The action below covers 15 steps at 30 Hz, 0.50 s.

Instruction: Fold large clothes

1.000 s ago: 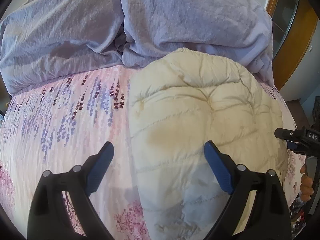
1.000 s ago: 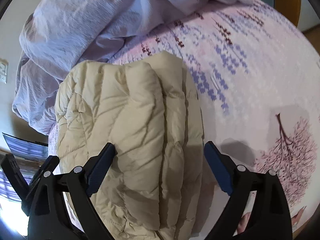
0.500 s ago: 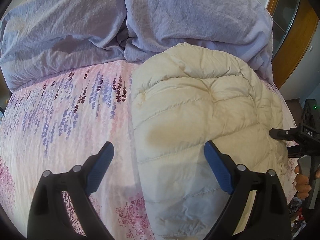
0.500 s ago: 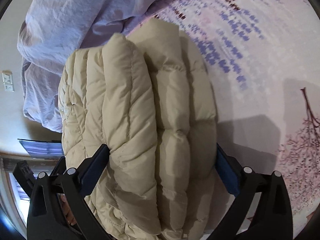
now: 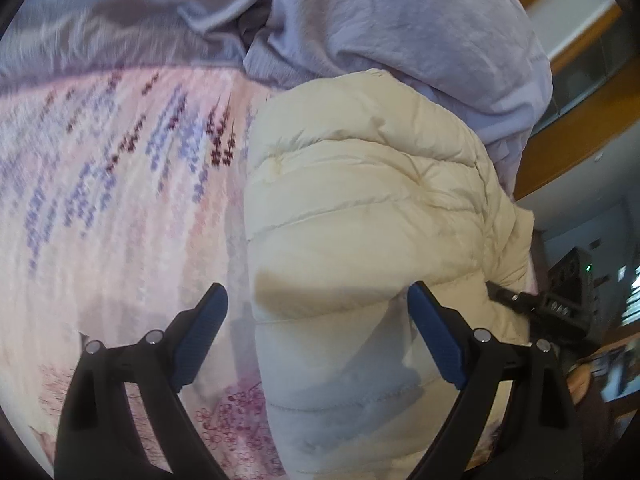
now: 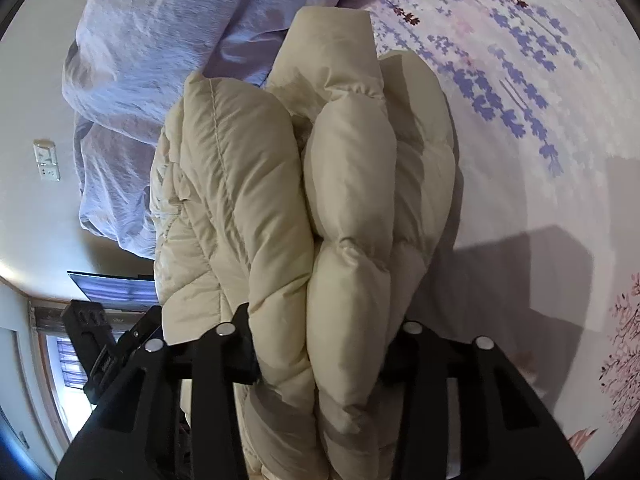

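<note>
- I see the cream quilted puffer jacket [image 5: 360,216] lying bunched on the pink floral bedsheet [image 5: 100,200], filling the centre and lower right of my left wrist view; a crumpled lilac duvet [image 5: 400,28] is heaped along the top of the frame, right against the jacket's far edge.
- My right gripper [image 6: 320,344] has just been closing, and its jaws now pinch a thick stacked fold of the jacket at the bottom centre of the right wrist view, the padded tubes bulging up between them.
- My left gripper [image 5: 316,340] stands wide open at the bottom of its frame, straddling the jacket's near left edge with nothing pressed between its blue pads [image 5: 200,336].
- I judge the jacket to be light, soft and springy: the down filling compresses readily but will puff back and push a fold open.
- The shell looks smooth, so it may slide out of a shallow pinch.
- I would take hold deep over a stitched seam or a doubled edge, not on the crown of a padded tube, and keep the layers squeezed while the fold is laid down.
</note>
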Motion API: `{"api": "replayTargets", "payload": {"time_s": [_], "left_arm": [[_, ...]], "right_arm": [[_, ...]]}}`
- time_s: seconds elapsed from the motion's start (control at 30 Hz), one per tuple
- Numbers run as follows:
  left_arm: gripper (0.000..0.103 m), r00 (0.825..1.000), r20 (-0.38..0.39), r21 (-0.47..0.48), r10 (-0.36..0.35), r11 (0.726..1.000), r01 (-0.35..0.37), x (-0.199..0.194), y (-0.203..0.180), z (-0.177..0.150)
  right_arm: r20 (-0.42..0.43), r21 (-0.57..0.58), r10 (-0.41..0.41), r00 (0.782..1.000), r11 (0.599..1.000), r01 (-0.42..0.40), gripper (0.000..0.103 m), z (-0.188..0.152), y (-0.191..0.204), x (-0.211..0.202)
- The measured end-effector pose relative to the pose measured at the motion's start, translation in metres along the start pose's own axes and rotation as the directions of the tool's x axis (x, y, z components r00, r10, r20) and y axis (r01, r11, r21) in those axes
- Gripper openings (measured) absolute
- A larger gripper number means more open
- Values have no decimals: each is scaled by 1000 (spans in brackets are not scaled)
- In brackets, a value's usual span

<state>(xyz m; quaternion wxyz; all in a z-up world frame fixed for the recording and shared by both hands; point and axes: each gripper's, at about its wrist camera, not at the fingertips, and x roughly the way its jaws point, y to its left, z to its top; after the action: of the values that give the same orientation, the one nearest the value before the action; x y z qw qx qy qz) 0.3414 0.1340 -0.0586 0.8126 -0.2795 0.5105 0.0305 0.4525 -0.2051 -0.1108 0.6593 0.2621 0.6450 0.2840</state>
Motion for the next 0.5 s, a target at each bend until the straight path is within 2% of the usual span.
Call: {"api": "replayTargets", "payload": {"time_s": [0.17, 0.3, 0.43, 0.5], "left_arm": [[91, 996, -43, -79, -81, 994, 77, 15, 14, 2], [82, 981, -65, -166, -180, 972, 168, 27, 23, 0], [69, 972, -58, -204, -228, 956, 212, 31, 25, -3], [55, 970, -50, -204, -237, 953, 223, 29, 26, -4]], "right_arm": [[1, -2, -8, 1000, 1000, 8, 38, 2, 5, 4], [-5, -4, -8, 1000, 1000, 8, 38, 8, 9, 9], [-1, -9, 7, 1000, 1000, -7, 35, 11, 9, 9], [1, -15, 18, 1000, 1000, -18, 34, 11, 7, 7]]}}
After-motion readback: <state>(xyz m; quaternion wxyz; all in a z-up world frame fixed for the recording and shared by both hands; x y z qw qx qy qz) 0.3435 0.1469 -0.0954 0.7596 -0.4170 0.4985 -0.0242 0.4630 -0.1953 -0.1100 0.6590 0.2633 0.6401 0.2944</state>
